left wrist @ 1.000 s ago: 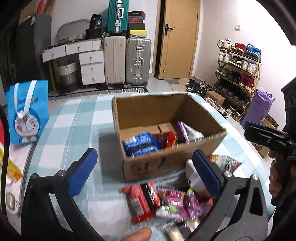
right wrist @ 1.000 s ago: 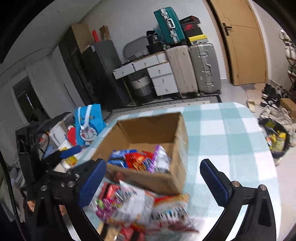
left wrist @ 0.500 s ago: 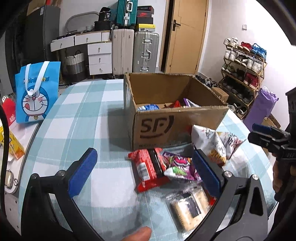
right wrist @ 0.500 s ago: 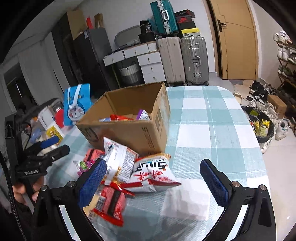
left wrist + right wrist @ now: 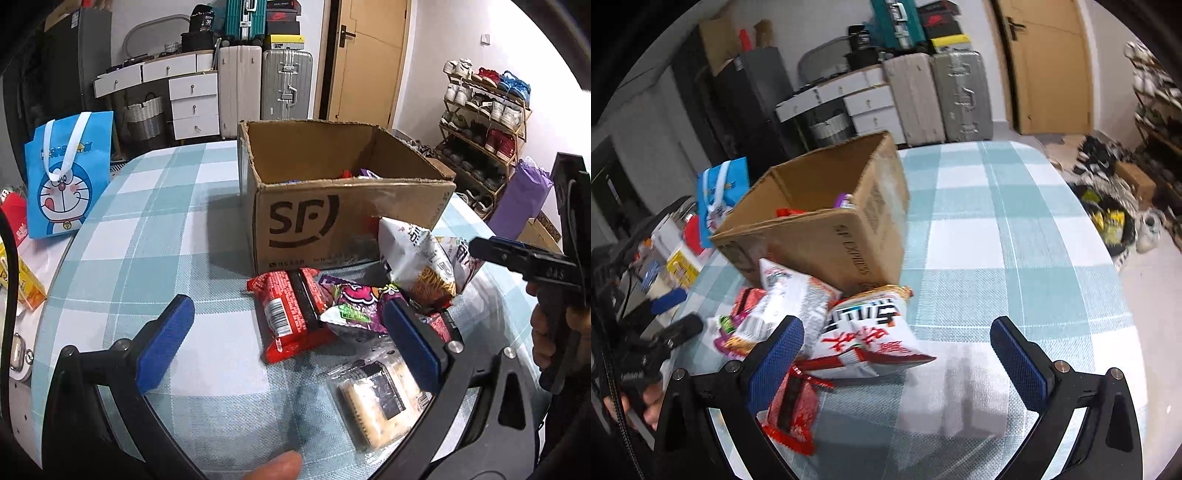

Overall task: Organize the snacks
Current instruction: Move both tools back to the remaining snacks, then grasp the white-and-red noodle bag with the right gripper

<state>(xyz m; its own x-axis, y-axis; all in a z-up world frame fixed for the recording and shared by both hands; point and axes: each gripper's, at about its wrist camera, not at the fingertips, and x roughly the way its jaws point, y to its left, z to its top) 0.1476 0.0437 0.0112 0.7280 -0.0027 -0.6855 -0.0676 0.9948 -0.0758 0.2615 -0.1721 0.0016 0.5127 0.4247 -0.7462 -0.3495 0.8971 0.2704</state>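
Your left gripper (image 5: 288, 339) and right gripper (image 5: 895, 354) both gape wide, empty. Only the left view shows the cracker pack (image 5: 373, 398), lower right; the box (image 5: 827, 221) contents stay mostly hidden.

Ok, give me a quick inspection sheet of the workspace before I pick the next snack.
Surface: table under a teal and white checked cloth.
Job's things: open cardboard box with some snacks inside; red packet, purple packet, white chip bags, clear cracker pack loose in front of it.
Clutter: blue cartoon bag at the table edge.
Grippers: left gripper and right gripper both have jaws open, empty.
Cables: dark cable at far left.
Surroundings: suitcases, drawers, door, shoe rack.
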